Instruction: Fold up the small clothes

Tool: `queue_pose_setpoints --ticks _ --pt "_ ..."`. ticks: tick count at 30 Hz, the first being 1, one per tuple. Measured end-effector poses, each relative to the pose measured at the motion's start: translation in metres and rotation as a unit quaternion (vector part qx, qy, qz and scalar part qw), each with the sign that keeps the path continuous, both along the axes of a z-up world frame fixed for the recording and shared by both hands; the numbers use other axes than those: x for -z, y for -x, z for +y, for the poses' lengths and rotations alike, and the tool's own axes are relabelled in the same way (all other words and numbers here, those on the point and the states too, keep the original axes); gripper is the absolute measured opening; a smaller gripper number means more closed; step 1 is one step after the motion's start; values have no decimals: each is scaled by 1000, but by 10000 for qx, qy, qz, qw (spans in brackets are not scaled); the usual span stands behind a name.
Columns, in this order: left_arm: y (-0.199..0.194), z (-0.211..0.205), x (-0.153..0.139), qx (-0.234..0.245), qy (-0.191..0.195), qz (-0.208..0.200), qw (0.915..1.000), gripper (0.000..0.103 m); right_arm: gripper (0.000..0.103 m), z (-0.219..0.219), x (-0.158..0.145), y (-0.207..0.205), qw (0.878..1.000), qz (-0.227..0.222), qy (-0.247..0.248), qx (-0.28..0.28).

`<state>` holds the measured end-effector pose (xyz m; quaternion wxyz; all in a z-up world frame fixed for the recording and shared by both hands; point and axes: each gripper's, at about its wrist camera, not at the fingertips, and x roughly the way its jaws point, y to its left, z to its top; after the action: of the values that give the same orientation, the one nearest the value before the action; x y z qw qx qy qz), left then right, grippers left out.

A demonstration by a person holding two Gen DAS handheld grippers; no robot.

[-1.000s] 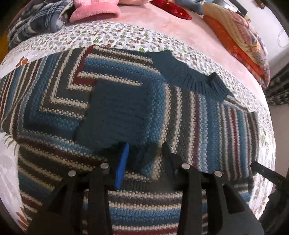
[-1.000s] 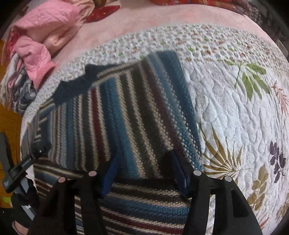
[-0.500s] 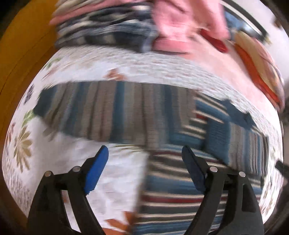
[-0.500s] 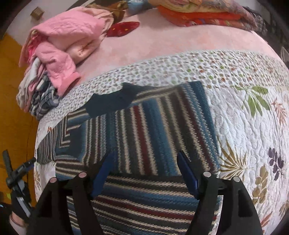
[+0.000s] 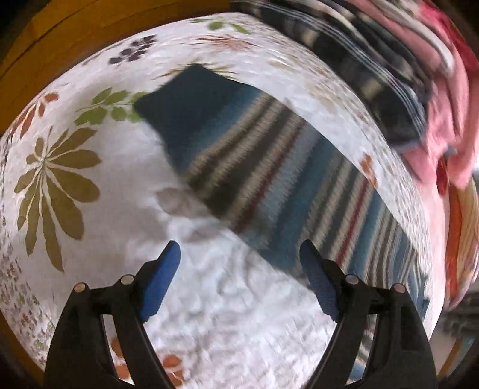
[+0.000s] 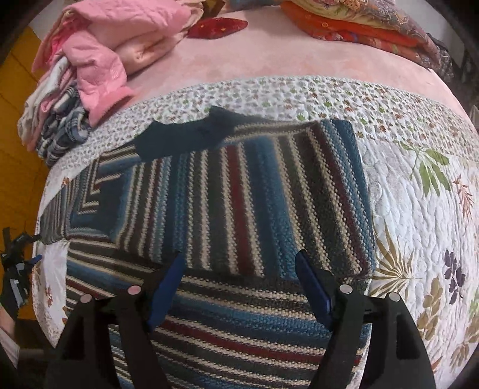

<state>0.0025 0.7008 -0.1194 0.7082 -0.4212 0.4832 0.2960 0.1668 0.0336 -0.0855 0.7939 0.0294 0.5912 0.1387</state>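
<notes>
The right claw [image 6: 239, 269] hung with its blue-padded jaws spread wide and empty over the sweater [image 6: 239, 209], which lay flat on the quilt [image 6: 419, 209], one side folded inward. The left claw [image 5: 239, 257] was just as wide and empty above bare quilt, the sweater's outstretched sleeve [image 5: 269, 167] just ahead of its right finger. The knit was coarse, striped blue, cream, grey and maroon, with a dark ribbed cuff. Beyond lay a heap of pink clothes [image 6: 113, 54] and folded orange blankets [image 6: 359, 27] on the pink bed.
</notes>
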Motion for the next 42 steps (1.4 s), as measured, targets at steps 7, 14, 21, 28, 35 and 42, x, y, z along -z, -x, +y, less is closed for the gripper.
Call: queue_pose_setpoints --ticks 7,14,21,28,35,42 --pt "1 22 16 -135 11 110 9998 81 77 1 11 -2 9998 47 172 -14" --pt "-18 38 27 13 -61 5 10000 82 77 11 23 -1 9992 102 346 -161" --pt "-22 47 34 -50 -23 -90 9999 69 77 15 26 -1 9982 23 547 -261" --pt "-30 44 31 138 -124 -392 9991 13 77 18 34 -3 9974 85 656 -281" --pt "-41 30 10 390 -353 -856 9949 12 77 19 31 -4 9972 15 684 -302" --pt "-48 -6 -15 920 -411 -1214 9875 11 77 13 29 -8 9976 24 666 -187"
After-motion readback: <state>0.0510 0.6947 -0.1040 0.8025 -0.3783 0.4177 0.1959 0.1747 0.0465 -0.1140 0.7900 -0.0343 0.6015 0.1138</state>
